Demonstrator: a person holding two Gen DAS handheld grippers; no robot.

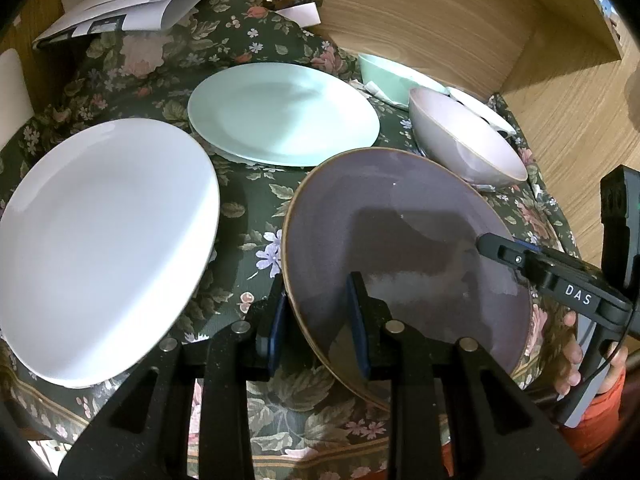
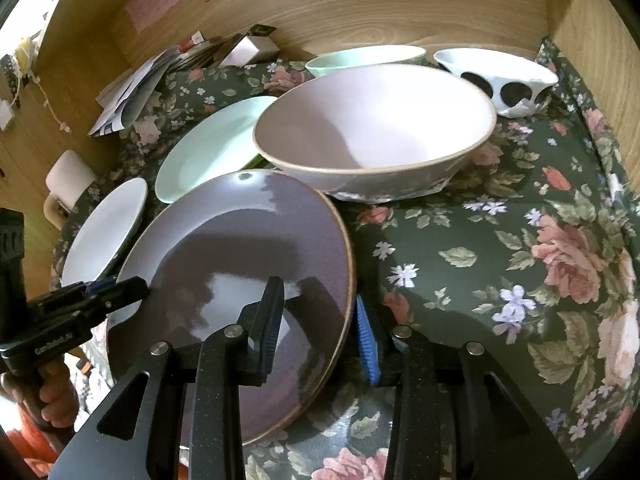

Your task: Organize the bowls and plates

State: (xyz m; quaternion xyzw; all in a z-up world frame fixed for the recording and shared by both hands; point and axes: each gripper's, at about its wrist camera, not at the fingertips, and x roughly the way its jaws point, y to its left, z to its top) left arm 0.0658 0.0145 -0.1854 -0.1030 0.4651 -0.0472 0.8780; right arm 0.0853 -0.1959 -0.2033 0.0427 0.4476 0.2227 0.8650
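Note:
A purple plate [image 1: 404, 248] with a brown rim lies on the floral cloth, its near edge tilted up. My left gripper [image 1: 318, 320] straddles its left rim, one finger under and one over, with a visible gap. My right gripper [image 2: 320, 320] straddles its right rim [image 2: 348, 264] the same way, and shows in the left wrist view [image 1: 500, 252]. A white plate [image 1: 96, 248] lies left, a mint plate [image 1: 280, 112] behind. A pink bowl [image 2: 372, 128] stands beyond the purple plate, with a mint bowl [image 2: 364, 58] and a spotted white bowl [image 2: 500, 80] at the back.
Wooden walls [image 2: 380, 12] close the back and right [image 2: 592, 40]. Papers [image 1: 132, 0] and a metal box [image 2: 256, 50] lie at the back left. A white mug [image 2: 66, 184] stands at the left edge. Floral cloth [image 2: 500, 260] covers the table.

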